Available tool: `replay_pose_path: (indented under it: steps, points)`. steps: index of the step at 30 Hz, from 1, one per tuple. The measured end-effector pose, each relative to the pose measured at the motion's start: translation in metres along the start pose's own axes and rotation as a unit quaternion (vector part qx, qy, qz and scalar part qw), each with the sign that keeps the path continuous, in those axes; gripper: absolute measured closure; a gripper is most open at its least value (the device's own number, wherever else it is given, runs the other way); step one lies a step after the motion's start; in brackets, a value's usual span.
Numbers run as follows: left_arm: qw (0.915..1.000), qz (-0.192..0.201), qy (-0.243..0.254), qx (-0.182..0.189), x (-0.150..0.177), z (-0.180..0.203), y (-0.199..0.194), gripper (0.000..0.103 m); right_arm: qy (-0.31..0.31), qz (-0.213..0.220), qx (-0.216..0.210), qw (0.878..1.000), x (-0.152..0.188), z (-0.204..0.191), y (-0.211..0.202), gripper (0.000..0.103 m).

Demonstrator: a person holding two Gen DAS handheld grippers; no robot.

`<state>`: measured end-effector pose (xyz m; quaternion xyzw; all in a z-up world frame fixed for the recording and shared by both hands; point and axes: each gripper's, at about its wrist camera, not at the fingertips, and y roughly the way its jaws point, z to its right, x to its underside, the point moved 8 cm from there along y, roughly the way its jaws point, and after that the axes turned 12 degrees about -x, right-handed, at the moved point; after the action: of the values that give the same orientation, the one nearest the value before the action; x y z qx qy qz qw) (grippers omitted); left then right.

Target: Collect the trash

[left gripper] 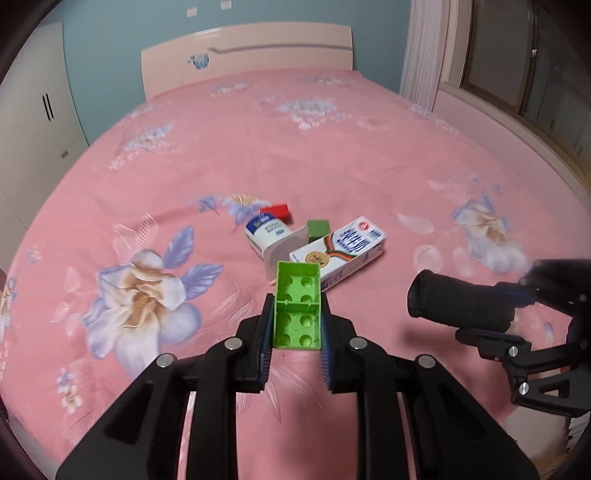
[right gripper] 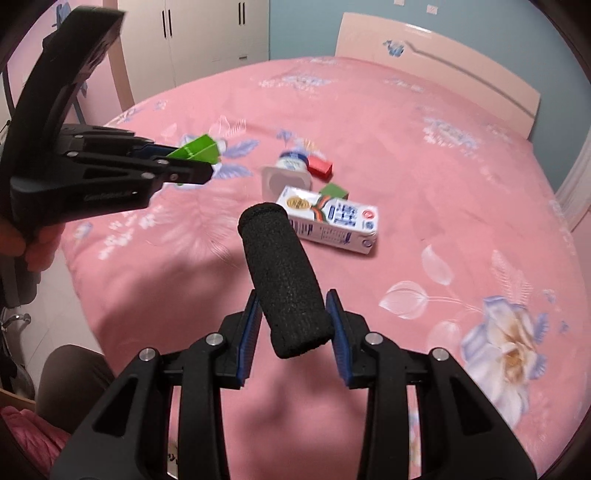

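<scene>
While the bed (left gripper: 332, 147) still bears the carton (left gripper: 338, 251) and cup (left gripper: 269, 236), keep both grips firm: right gripper (right gripper: 293, 321) clamps a foam roll (right gripper: 284, 280), left gripper (left gripper: 297, 325) pinches a green brick (left gripper: 297, 308).

Wide bed (left gripper: 332, 140) under a pink sheet printed with pale blue and white flowers, backed by a pale pink headboard (left gripper: 247, 55) with a small blue flower motif. Blue-green wall (left gripper: 110, 48) behind, with white switch plates (left gripper: 192, 12) high up; white wardrobe (left gripper: 33, 122) with dark handles at the left in the left wrist view. White curtain (left gripper: 421, 48) and a dark, wood-framed window (left gripper: 524, 62) at the right; pale tiled floor (right gripper: 55, 280) beside the bed.
</scene>
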<state>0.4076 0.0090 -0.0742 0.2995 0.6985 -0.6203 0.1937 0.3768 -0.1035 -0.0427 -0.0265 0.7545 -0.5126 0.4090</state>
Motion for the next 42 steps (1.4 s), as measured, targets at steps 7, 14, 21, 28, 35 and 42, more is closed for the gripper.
replay_pose_path:
  steps: [7,14,21,28,35,42]
  points:
    - [0.9991,0.041,0.002,-0.012,-0.002,0.000,-0.075,0.079,-0.004,0.035,0.028,0.999,0.002,-0.030,-0.068,0.066]
    - [0.9975,0.066,0.005,-0.024,0.004,0.001,-0.136,0.079,-0.003,0.066,0.051,0.996,0.005,-0.050,-0.128,0.066]
    - [0.9952,0.092,0.010,-0.032,0.012,0.001,-0.192,0.079,-0.010,0.096,0.068,0.993,0.009,-0.075,-0.181,0.066]
    - [0.9927,0.114,0.021,-0.033,0.027,0.009,-0.227,0.079,-0.016,0.106,0.069,0.992,0.022,-0.098,-0.204,0.066]
    - [0.9927,0.112,0.034,-0.028,0.043,0.018,-0.236,0.079,-0.021,0.105,0.066,0.992,0.032,-0.112,-0.209,0.066]
    - [0.9941,0.097,0.041,-0.027,0.058,0.024,-0.224,0.079,-0.013,0.092,0.060,0.994,0.045,-0.112,-0.196,0.066]
